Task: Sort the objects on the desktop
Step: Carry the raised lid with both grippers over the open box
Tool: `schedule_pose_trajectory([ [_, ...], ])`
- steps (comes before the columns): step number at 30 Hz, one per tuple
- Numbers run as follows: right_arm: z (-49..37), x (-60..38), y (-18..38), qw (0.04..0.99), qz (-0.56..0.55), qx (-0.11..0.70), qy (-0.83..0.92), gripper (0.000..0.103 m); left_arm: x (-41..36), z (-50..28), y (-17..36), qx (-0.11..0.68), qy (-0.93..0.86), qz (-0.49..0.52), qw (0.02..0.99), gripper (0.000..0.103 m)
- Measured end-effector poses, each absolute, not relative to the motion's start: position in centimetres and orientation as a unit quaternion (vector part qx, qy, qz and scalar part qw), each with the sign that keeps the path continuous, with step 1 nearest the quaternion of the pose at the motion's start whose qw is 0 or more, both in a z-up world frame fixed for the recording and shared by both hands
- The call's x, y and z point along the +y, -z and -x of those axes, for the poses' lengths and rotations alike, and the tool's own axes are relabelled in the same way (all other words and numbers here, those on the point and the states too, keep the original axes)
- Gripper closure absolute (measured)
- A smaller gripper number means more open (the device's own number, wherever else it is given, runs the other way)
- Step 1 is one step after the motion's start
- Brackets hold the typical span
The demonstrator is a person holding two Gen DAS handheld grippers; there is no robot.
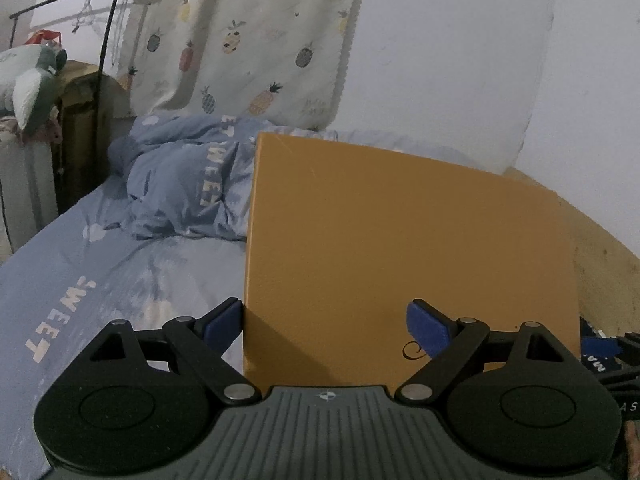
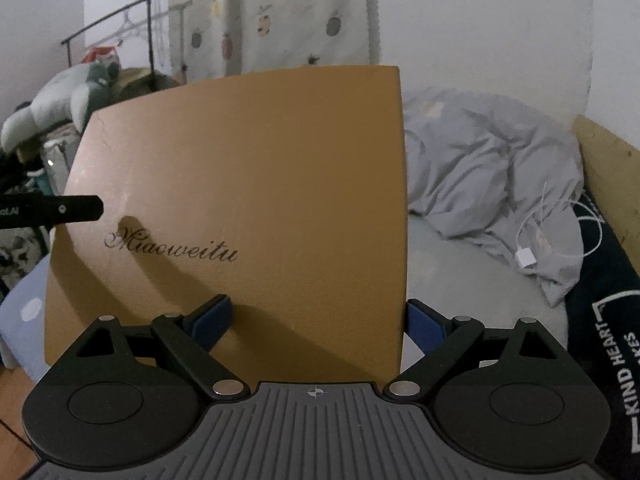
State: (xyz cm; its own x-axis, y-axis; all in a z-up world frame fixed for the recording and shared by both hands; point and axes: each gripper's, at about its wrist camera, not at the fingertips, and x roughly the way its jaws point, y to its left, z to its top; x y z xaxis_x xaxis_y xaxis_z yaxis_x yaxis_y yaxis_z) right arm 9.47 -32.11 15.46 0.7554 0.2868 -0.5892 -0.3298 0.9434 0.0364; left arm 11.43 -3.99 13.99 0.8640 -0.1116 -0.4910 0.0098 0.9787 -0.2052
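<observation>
A large flat orange-brown box (image 1: 400,220) with the script "Miaoweitu" on its lid (image 2: 260,160) fills the middle of both views, over a bed. My left gripper (image 1: 326,320) straddles the box's left edge: one blue pad (image 1: 224,320) sits against the outer side, the other (image 1: 428,332) lies over the lid. My right gripper (image 2: 320,320) straddles the right edge the same way, with one pad (image 2: 424,326) outside and one pad (image 2: 212,320) over the lid. Both sets of jaws stand wide, with nothing pinched between their pads. Whether the box rests on the bed I cannot tell.
The bed has a blue "SWEET" sheet (image 1: 80,280) and a crumpled duvet (image 1: 180,184). A white charging cable (image 2: 552,232) and a dark printed cloth (image 2: 608,320) lie at the right. A plush toy (image 2: 76,96), a clothes rack (image 1: 108,20), a pineapple curtain (image 1: 248,40) and a wooden bed board (image 2: 608,160) surround it.
</observation>
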Motion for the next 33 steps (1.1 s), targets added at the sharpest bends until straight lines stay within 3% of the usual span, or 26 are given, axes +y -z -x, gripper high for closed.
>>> schedule_pose_trajectory([
  [33,-3.1,-31.5,-3.9,0.897,0.013,0.406,-0.173,0.010,-3.7,-6.4,-4.8,0.362,0.038,0.082,0.928,0.010],
])
